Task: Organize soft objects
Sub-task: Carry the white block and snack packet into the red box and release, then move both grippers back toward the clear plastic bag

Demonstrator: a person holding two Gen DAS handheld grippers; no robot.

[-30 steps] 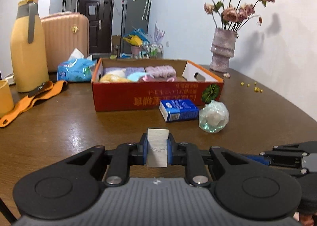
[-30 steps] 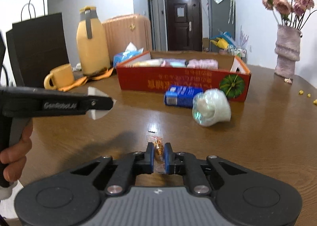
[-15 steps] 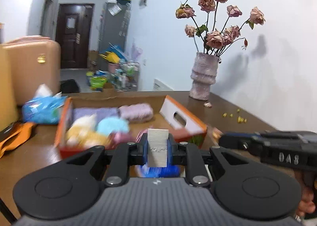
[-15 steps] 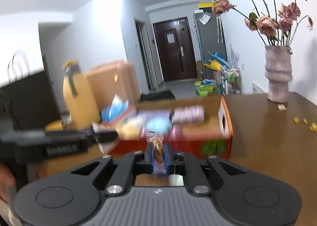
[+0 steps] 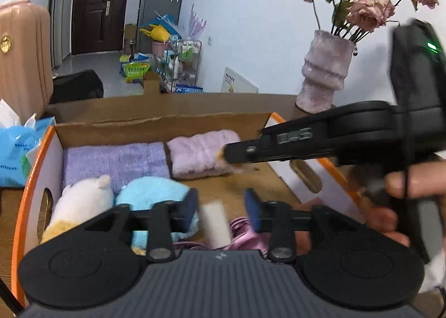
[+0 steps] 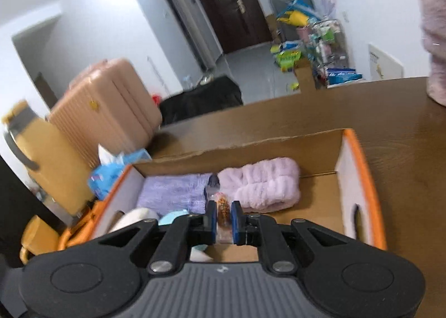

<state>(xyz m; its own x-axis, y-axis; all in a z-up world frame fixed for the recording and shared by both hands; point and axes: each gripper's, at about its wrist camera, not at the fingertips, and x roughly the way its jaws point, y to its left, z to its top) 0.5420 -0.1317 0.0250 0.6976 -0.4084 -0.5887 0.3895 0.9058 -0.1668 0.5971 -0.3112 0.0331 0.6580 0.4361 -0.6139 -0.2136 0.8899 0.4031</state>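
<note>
**A:** What was the biggest thing in view?

**B:** The wooden table (image 6: 348,123), and on it the orange-rimmed cardboard box (image 5: 156,127). Along the box's far wall lay a folded purple towel (image 5: 111,162) with a rolled pink towel (image 5: 200,155) just beside it. Nearer the cameras sat a cream plush toy (image 5: 80,201) touching a blue plush toy (image 5: 152,192).

**A:** And the left gripper (image 5: 221,206)?

**B:** It hung over the box with its jaws apart; they had just been opening. A white foam block (image 5: 216,221) sat in the gap, blurred, with neither blue pad pressing on it. Pink fabric (image 5: 245,237) showed just under it.

**A:** The right gripper (image 6: 223,216)?

**B:** Over the box too, jaws narrow and just easing wider. A small clear snack packet (image 6: 222,208) stood between the pads, which were against its sides, so it was gripped. From the left wrist view, that gripper reached across in front of the pink towel, a hand (image 5: 412,187) on its handle.
</note>
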